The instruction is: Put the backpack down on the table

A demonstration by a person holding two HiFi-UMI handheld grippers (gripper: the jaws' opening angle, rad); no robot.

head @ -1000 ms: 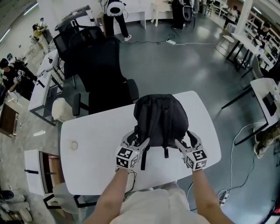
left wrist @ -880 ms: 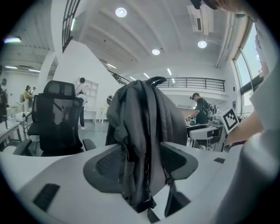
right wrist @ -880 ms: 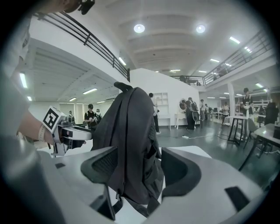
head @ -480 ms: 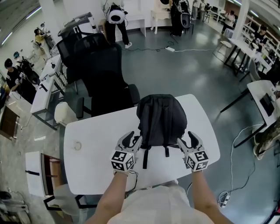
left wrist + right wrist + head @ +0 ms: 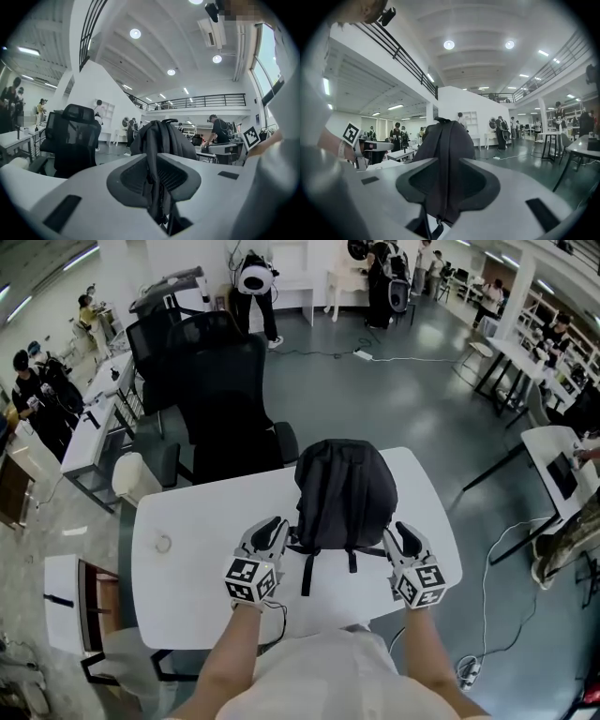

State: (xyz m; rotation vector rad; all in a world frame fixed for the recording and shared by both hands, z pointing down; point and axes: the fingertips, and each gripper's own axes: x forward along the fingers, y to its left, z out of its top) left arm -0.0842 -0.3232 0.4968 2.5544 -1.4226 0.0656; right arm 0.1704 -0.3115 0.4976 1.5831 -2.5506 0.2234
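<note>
Just been closing on the shoulder straps [image 5: 152,159] of the backpack [image 5: 345,493], upright on the white worktop [image 5: 187,563] — left gripper [image 5: 275,527] pinched tight on one, right gripper [image 5: 401,534] clamped round the thicker other. Grip taken; laying down likely next.

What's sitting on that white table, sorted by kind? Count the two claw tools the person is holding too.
backpack, black: 1
small ring-shaped thing, on the left part of the table: 1
hand-held grippers: 2 (left gripper shut on a backpack strap; right gripper, its jaws just closing onto the other strap)
Total: 4
</note>
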